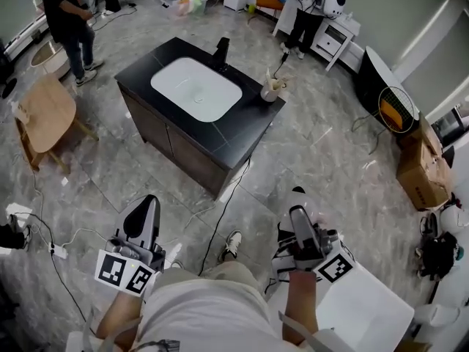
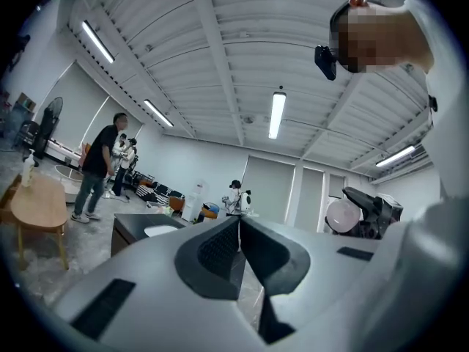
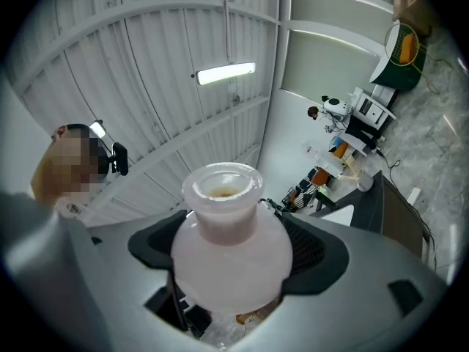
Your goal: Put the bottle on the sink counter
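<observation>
My left gripper (image 2: pixel 238 233) sits low in the lower left of the head view. In the left gripper view its dark ribbed pads are pressed together with nothing between them.

My right gripper (image 3: pixel 236 249), in the lower right of the head view, is clamped on the pale pinkish-white, round-bellied bottle with a wide open neck (image 3: pixel 223 196). In the right gripper view the two black pads press on either side of the bottle's belly. The mouth points up and away from the camera towards the ceiling.

So the bottle is in my right gripper, low in the frame near my body and over the grey marbled floor (image 1: pixel 330 145). It is well apart from the black-topped sink counter (image 1: pixel 146 68) in the upper middle of the head view.

That counter carries a white rounded-rectangle basin (image 1: pixel 196 88) and a black faucet (image 1: pixel 220 52) at its far edge. A beige cup with sticks in it (image 1: pixel 271 89) stands at the right corner.

A round light-wood table (image 1: pixel 47 112) stands at the left edge, and a person in dark clothes (image 1: pixel 69 13) is in the upper left. Brown cardboard boxes (image 1: pixel 425 174) are stacked at the right edge.
</observation>
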A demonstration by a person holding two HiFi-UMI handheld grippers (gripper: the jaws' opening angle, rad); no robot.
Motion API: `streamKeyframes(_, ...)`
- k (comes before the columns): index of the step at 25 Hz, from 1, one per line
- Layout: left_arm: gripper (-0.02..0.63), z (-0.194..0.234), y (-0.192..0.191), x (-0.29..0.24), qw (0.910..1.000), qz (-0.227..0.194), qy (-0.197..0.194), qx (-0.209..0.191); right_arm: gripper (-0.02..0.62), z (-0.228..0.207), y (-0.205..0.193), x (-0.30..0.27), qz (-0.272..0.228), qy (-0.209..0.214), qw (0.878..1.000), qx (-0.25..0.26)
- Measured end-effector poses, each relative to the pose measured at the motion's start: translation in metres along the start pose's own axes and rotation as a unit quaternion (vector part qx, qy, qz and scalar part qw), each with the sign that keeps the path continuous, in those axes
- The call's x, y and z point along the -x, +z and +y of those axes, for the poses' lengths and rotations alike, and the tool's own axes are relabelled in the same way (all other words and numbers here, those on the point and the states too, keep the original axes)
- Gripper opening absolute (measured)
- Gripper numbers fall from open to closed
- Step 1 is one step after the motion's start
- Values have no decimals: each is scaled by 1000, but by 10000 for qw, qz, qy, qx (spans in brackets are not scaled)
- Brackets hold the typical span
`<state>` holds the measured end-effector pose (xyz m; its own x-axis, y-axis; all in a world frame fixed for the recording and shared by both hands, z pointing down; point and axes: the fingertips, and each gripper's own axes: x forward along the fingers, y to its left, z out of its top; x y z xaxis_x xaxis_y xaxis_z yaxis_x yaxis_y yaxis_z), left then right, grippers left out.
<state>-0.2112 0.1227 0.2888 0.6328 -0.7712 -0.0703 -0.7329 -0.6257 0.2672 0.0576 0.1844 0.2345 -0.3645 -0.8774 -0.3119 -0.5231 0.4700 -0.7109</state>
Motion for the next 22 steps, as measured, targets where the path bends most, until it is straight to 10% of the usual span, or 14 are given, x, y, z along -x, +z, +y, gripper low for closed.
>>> streamKeyframes(12, 17, -48, -23, -124, 9962, -161, 854, 110, 413, -114, 97, -50, 809, 554, 9949, -225)
streamKeyframes(22, 17, -53, -24, -166, 9930, -99, 1175, -85, 413, -156, 102, -79, 1217, 716, 9893, -376)
